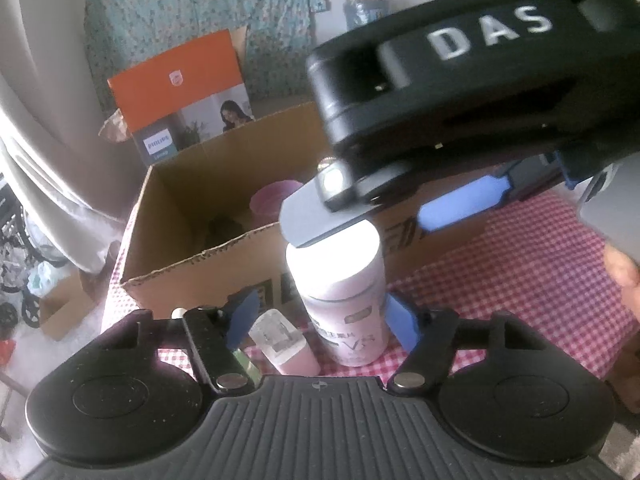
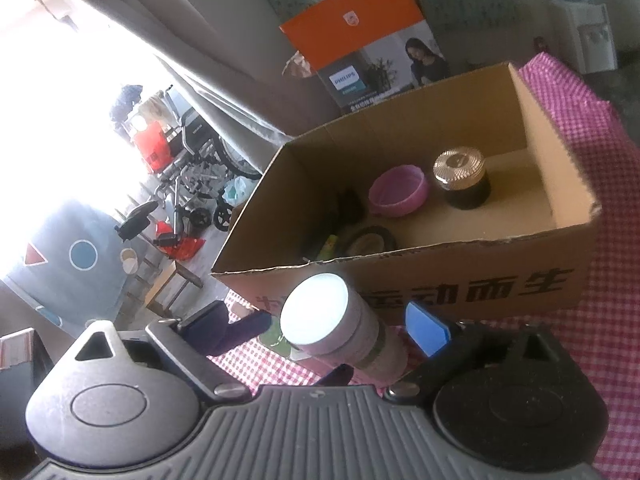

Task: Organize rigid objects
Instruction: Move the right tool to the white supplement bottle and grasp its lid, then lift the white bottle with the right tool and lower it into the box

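Pink bottle (image 1: 344, 304) between left tool (image 1: 320, 320) fingers, cardboard box (image 1: 192, 276)

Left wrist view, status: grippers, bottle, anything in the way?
Left gripper open, straddling white-capped pale pink plastic bottle. Right gripper open, around same bottle. Small pink clear-capped tube crowds left gripper.

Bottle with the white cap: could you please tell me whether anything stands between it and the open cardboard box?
Only the near wall of the cardboard box, directly behind the bottle; it likely needs lifting over that. The right gripper has its fingers either side of the cap.
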`<act>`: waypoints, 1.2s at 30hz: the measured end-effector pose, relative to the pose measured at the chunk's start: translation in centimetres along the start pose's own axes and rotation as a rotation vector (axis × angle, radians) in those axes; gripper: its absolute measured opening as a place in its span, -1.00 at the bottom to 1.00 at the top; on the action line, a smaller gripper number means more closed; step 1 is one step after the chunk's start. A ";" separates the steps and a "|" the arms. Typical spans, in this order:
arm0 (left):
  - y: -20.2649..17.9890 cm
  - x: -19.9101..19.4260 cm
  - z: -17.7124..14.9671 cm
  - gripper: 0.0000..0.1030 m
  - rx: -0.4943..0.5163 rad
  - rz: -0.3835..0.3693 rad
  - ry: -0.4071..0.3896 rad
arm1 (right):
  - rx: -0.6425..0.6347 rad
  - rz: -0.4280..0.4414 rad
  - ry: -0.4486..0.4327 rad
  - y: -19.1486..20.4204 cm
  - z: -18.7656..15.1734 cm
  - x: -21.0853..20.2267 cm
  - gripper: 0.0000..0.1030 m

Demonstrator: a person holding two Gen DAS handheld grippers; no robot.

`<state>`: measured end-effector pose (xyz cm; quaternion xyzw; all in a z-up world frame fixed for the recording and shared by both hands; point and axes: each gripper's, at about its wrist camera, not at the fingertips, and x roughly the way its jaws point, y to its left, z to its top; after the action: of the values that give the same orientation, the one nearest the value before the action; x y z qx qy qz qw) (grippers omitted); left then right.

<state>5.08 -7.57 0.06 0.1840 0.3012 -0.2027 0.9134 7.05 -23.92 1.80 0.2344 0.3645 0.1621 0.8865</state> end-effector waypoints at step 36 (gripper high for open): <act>-3.5 0.3 1.7 -0.05 -0.024 -0.196 0.017 | 0.143 -0.084 -0.018 -3.1 -1.2 -2.9 0.23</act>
<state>4.46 -11.39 0.45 0.1445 0.3280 -0.2858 0.8887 4.57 -27.48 1.05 0.2832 0.3768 0.0961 0.8767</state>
